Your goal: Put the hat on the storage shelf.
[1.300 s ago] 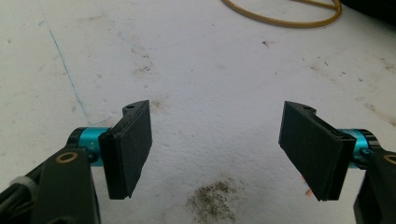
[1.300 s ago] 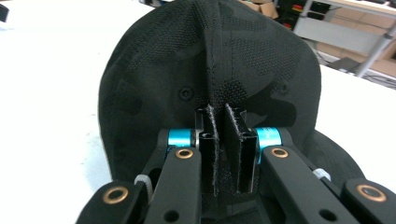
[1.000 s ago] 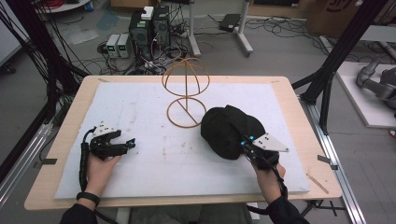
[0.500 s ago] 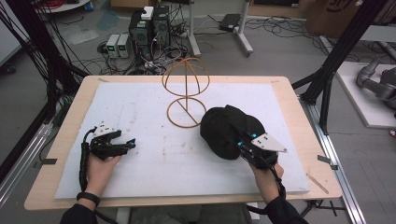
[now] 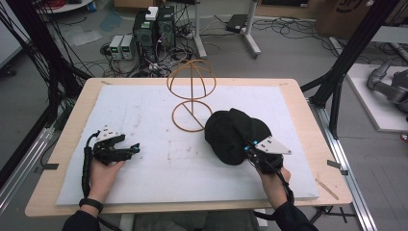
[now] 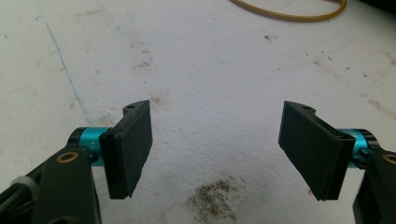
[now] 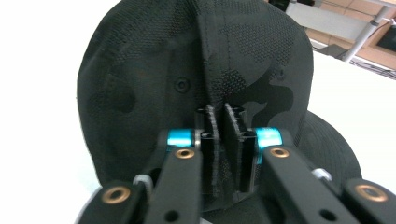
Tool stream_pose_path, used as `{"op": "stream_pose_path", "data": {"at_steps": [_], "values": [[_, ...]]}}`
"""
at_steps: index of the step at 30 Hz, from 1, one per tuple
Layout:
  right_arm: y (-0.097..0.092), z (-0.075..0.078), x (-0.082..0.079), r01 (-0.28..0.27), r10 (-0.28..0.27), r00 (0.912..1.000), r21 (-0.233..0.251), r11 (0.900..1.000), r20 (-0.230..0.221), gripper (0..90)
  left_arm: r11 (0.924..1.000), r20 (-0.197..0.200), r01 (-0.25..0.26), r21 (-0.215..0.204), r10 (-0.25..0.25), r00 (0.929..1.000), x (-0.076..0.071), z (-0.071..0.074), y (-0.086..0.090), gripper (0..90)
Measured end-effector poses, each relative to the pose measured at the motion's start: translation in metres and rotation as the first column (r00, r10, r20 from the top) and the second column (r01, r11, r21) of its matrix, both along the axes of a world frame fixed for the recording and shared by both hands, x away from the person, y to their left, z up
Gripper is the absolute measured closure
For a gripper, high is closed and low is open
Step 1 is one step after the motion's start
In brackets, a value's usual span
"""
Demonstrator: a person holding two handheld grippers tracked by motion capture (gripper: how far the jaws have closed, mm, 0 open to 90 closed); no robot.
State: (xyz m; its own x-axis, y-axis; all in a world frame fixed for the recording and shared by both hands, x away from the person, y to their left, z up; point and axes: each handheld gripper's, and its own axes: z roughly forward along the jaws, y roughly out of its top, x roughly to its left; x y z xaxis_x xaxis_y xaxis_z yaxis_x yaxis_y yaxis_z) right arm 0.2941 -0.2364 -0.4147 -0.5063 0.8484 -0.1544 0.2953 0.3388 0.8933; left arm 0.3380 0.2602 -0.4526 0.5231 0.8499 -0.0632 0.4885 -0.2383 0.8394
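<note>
A black cap (image 5: 235, 134) lies on the white mat (image 5: 159, 168) at the right, crown up. My right gripper (image 5: 248, 149) reaches into its near edge. In the right gripper view the jaws (image 7: 224, 113) have just been closing and stand shut on a pinched ridge of the cap's fabric (image 7: 187, 60). A yellow wire hat stand (image 5: 191, 89) rises at the middle back of the mat, just left of the cap. My left gripper (image 5: 135, 147) rests on the mat at the left, open, with only bare mat between its pads (image 6: 217, 135). The stand's base ring (image 6: 289, 16) shows far ahead of it.
The mat covers most of a wooden table (image 5: 308, 110). Black frame posts (image 5: 339, 82) stand off the right edge. Computer boxes (image 5: 154, 29) and cables lie on the floor behind the table.
Neither hand has shifted. The cap's near edge by the right gripper looks slightly more bunched than before.
</note>
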Motion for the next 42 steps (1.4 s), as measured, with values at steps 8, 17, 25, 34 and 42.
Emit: {"op": "stream_pose_path", "data": {"at_steps": [8, 17, 25, 34, 42], "values": [[-0.004, 0.014, -0.007, 0.003, -0.009, 0.9971, 0.078, 0.997, 0.075, 88.8, 0.9999, -0.001, 0.003, 0.011, -0.003, 1.0, 0.0, 0.0, -0.001, 26.1], [-0.01, 0.031, -0.011, 0.013, -0.031, 0.991, 0.135, 0.9908, 0.13, 89.3, 1.0, 0.004, 0.003, 0.005, -0.003, 1.0, -0.001, 0.0, -0.002, 26.1], [-0.015, 0.045, -0.014, 0.025, -0.051, 0.9856, 0.163, 0.9863, 0.161, 89.3, 0.9998, 0.013, 0.008, 0.016, -0.008, 0.9999, -0.002, 0.0, -0.003, 26.1], [-0.03, 0.069, -0.016, 0.057, -0.101, 0.973, 0.207, 0.9766, 0.207, 89.3, 0.9998, 0.016, 0.008, 0.021, -0.009, 0.9998, -0.002, 0.0, -0.003, 26.1], [-0.049, 0.099, -0.015, 0.098, -0.17, 0.948, 0.261, 0.9604, 0.269, 89.3, 0.9994, 0.017, 0.003, 0.033, -0.004, 0.9999, -0.002, 0.0, -0.005, 26.2]]}}
